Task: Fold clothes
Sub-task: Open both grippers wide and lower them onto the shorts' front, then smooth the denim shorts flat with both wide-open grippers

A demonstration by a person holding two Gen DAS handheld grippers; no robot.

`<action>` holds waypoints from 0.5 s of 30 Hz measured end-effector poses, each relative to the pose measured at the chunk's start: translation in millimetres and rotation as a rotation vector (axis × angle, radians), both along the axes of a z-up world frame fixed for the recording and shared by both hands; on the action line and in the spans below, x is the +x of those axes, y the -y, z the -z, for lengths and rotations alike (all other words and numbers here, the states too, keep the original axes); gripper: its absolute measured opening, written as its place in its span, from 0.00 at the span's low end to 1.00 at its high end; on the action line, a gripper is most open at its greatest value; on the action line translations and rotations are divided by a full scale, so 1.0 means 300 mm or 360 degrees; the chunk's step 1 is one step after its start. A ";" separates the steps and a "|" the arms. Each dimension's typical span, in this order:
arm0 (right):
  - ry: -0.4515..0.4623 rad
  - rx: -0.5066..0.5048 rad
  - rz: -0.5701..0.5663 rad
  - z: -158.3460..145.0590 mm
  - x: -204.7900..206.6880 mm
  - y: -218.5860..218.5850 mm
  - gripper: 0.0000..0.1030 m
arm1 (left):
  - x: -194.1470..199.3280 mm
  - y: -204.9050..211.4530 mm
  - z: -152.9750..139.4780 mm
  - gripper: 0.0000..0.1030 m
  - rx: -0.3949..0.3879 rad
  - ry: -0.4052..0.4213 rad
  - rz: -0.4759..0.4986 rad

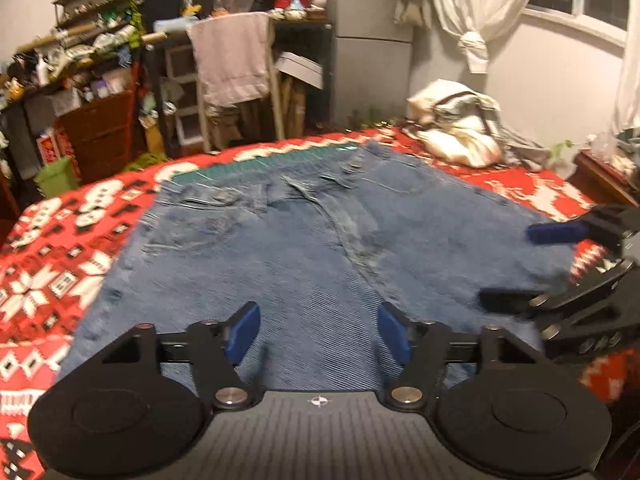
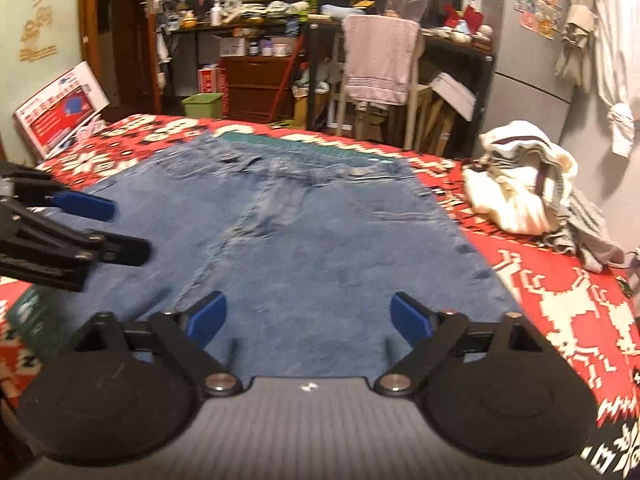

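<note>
1. Left wrist view looks along the left gripper (image 1: 318, 330), whose jaws stand spread apart with only denim visible between the blue pads (image 1: 242, 332)
2. Blue jeans (image 1: 288, 248) lie spread flat on a bed covered by a red and white patterned blanket (image 1: 48, 264), waistband at the far end and legs running toward the cameras
3. The left gripper hovers low over the near part of the jeans; whether its pads touch the cloth cannot be told
4. At the right edge of the same view the right gripper (image 1: 532, 264) reaches in from the side over the edge of the jeans, its jaws parted and holding nothing
5. The right wrist view shows the right gripper's own jaws wide apart above the near denim, nothing between them
6. A heap of pale clothes (image 2: 524, 184) sits on the blanket to the right of the jeans, well apart from both grippers
7. A strip of teal cloth (image 2: 304, 142) shows just beyond the waistband
8. Behind the bed stand a chair draped with a pink towel (image 2: 378, 60) and cluttered shelves (image 2: 256, 24)
9. Both views are somewhat blurred
</note>
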State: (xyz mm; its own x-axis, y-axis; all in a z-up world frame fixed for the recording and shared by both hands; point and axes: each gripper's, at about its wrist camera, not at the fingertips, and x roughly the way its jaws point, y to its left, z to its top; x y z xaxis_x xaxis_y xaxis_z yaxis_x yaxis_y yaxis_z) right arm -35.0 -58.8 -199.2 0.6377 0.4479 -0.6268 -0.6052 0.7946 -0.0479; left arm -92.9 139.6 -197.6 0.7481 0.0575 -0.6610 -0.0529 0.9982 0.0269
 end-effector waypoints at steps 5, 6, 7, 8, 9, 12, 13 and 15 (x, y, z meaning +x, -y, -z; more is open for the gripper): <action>-0.0113 -0.0129 0.0075 0.066 0.099 0.014 0.99 | 0.032 -0.055 0.052 0.64 -0.0001 -0.0105 -0.0086; -0.0135 -0.0119 0.0082 0.080 0.108 0.022 0.99 | 0.037 -0.065 0.063 0.64 -0.0012 -0.0128 -0.0097; -0.0160 -0.0100 0.0091 0.093 0.117 0.031 1.00 | 0.038 -0.071 0.072 0.64 -0.0029 -0.0150 -0.0099; -0.0194 -0.0057 0.0109 0.100 0.123 0.044 1.00 | 0.038 -0.074 0.080 0.67 -0.0041 -0.0156 -0.0097; -0.0218 -0.0024 0.0120 0.107 0.128 0.055 1.00 | 0.037 -0.075 0.087 0.68 -0.0052 -0.0156 -0.0095; -0.0206 -0.0012 0.0101 0.115 0.125 0.066 1.00 | 0.038 -0.057 0.099 0.80 -0.0046 -0.0157 -0.0066; -0.0209 -0.0006 0.0099 0.117 0.126 0.070 1.00 | 0.038 -0.050 0.103 0.86 -0.0043 -0.0158 -0.0055; -0.0210 -0.0006 0.0081 0.119 0.131 0.076 1.00 | 0.045 -0.037 0.108 0.91 -0.0035 -0.0167 -0.0059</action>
State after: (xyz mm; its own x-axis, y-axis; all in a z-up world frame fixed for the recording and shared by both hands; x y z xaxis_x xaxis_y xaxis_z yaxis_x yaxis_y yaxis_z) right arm 4.2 -81.6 -235.0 0.5714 0.4146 -0.7083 -0.5654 0.8244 0.0265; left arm -79.4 150.9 -230.0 0.6723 0.0686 -0.7371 -0.0878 0.9961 0.0126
